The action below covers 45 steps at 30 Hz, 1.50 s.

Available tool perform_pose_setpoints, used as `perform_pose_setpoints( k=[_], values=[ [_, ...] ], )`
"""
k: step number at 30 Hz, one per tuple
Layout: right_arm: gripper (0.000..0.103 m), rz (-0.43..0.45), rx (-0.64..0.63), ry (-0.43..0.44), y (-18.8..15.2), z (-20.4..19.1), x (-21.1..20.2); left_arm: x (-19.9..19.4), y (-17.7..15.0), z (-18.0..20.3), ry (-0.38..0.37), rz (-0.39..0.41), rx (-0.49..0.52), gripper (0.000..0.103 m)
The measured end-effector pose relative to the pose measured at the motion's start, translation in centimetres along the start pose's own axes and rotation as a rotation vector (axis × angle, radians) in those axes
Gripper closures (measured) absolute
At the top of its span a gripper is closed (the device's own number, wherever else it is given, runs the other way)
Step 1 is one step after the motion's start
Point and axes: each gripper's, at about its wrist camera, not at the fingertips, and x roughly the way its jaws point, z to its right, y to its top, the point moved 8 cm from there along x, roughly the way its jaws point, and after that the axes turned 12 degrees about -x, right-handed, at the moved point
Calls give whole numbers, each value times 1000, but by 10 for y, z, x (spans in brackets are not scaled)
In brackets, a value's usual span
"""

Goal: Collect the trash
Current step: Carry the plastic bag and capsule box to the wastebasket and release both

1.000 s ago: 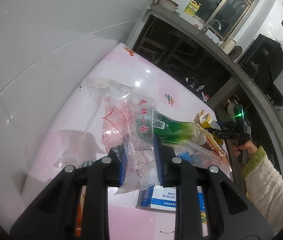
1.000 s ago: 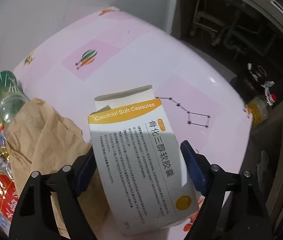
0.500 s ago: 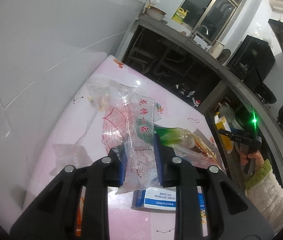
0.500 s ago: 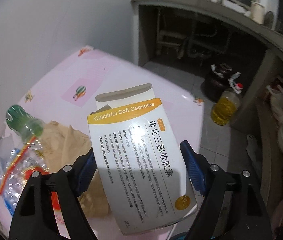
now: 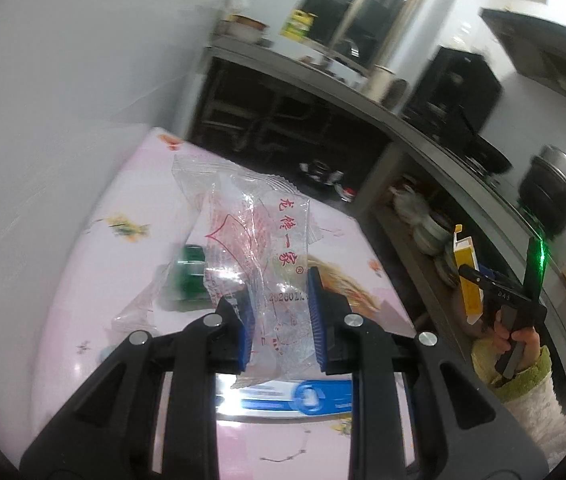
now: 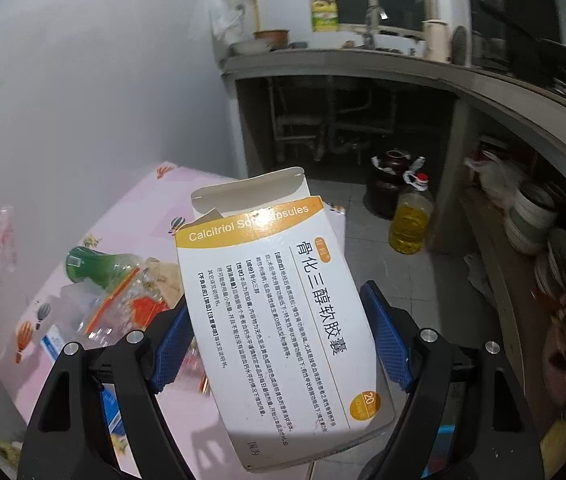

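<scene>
The jaws of the left gripper [image 5: 279, 316] are closed narrowly on a clear plastic wrapper [image 5: 251, 236], held above the pink table [image 5: 95, 248]; a medicine box [image 6: 283, 312] is clamped between the widely set jaws of the right gripper [image 6: 279, 344], raised beyond the table's edge, where a green bottle [image 6: 95, 266] lies among other trash

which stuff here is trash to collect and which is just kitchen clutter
Trash for the job:
clear wrapper, held in the left gripper
capsule box, held in the right gripper
green bottle on the table

Just lying about:
oil jug
dark jar
stacked bowls
</scene>
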Motion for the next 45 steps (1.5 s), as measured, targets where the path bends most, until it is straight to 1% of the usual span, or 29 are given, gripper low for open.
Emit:
perform_pose_setpoints(
  k=[4, 7, 12, 13, 15, 17, 20, 22, 25, 26, 28, 30, 32, 33, 34, 36, 40, 42, 43, 44, 45],
  values=[
    [26, 17, 72, -33, -28, 6, -36, 20, -14, 38, -62, -58, 62, 81],
    [26, 24, 149, -59, -54, 18, -59, 37, -27, 69, -113, -110, 110, 81],
    [26, 26, 298, -119, -104, 42, -94, 66, -55, 124, -203, -202, 197, 81],
    [26, 24, 320, -131, -113, 45, -99, 74, -64, 140, -231, -232, 215, 81],
    [26, 18, 391, -157, -137, 57, -112, 88, -76, 165, -275, -275, 242, 81],
    [26, 7, 473, -184, -163, 70, -123, 101, -86, 187, -301, -313, 265, 81],
    [26, -2, 591, -241, -205, 91, -143, 123, -110, 226, -349, -389, 306, 81],
    [26, -8, 669, -272, -230, 103, -153, 140, -131, 258, -375, -441, 354, 81],
    [26, -8, 797, -306, -271, 121, -168, 158, -157, 299, -398, -479, 435, 81],
    [26, -8, 846, -320, -289, 128, -173, 167, -170, 313, -398, -497, 466, 81],
    [26, -9, 922, -333, -313, 137, -178, 185, -193, 335, -395, -536, 507, 81],
    [26, -11, 1010, -335, -341, 146, -179, 208, -219, 356, -377, -574, 548, 81],
    [26, -20, 1096, -325, -367, 153, -174, 223, -242, 370, -376, -623, 563, 81],
    [25, -22, 1120, -317, -374, 155, -171, 232, -254, 376, -371, -648, 570, 81],
    [25, -28, 1166, -300, -387, 158, -164, 243, -268, 381, -356, -673, 581, 81],
    [25, -41, 1217, -271, -402, 161, -149, 264, -295, 391, -333, -729, 597, 81],
    [25, -67, 1309, -237, -429, 174, -116, 296, -331, 399, -286, -828, 607, 81],
    [25, -66, 1346, -222, -437, 187, -94, 313, -346, 406, -266, -850, 609, 81],
    [24, -59, 1351, -223, -438, 194, -87, 318, -350, 408, -264, -850, 607, 78],
    [23, -54, 1352, -240, -441, 204, -75, 326, -355, 415, -264, -849, 605, 66],
    [18, -52, 1350, -254, -444, 210, -69, 331, -358, 420, -263, -848, 602, 57]
  ],
)
